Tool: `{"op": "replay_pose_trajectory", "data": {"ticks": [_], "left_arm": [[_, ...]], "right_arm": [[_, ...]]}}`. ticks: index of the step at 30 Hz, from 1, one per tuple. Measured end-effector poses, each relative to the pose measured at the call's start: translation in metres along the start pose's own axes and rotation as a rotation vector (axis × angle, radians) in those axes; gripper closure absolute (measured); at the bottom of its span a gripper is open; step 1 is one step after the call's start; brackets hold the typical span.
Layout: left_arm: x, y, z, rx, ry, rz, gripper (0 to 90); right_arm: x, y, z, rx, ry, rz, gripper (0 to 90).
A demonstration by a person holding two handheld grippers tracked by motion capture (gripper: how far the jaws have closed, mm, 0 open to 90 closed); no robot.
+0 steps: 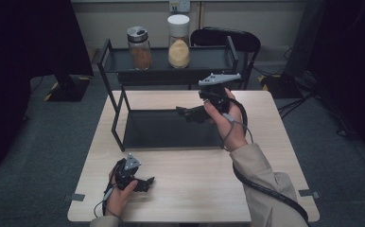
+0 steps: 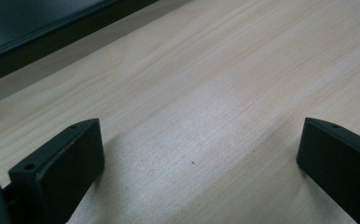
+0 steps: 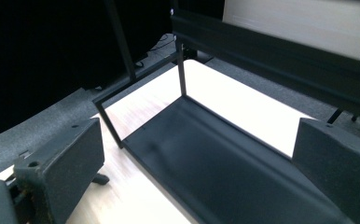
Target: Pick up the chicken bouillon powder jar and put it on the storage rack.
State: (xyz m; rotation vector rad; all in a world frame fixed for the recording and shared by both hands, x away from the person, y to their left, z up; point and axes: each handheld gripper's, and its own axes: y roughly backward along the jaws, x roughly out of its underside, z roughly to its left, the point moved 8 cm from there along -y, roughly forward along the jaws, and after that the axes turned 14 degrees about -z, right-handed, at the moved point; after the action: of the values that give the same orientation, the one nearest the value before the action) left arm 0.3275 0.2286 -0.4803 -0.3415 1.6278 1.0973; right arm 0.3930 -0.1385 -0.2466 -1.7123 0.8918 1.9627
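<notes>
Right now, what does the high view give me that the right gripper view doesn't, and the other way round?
High view: two jars on the rack's top shelf, a steel-lidded jar and a white-lidded jar, plus the left hand-held gripper low over the table. Right gripper view: its own jaws spread wide, with nothing between them. Both: the black rack's bare lower shelf.

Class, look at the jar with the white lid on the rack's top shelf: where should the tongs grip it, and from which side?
Probably around the jar with the white lid at its straight glass body, below the lid, coming level from the table side. It stands upright on the top shelf, the shelf wall hides its base, and the silver-lidded jar stands apart on its left.
</notes>
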Motion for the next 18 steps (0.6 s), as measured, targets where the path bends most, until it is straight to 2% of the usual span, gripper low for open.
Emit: {"op": "replay_pose_trajectory", "data": {"ticks": [7, 10, 18], "left_arm": [[0.0, 0.0, 0.0, 0.0, 0.0, 0.0, 0.0], [0.0, 0.0, 0.0, -0.001, 0.001, -0.002, 0.0], [0.0, 0.0, -0.001, -0.003, 0.003, -0.003, 0.0]], "right_arm": [[0.026, 0.007, 0.0, -0.022, -0.028, -0.001, 1.0], [0.038, 0.008, 0.0, -0.033, -0.025, 0.013, 1.0], [0.083, 0.012, -0.002, -0.06, -0.03, 0.048, 1.0]]}}
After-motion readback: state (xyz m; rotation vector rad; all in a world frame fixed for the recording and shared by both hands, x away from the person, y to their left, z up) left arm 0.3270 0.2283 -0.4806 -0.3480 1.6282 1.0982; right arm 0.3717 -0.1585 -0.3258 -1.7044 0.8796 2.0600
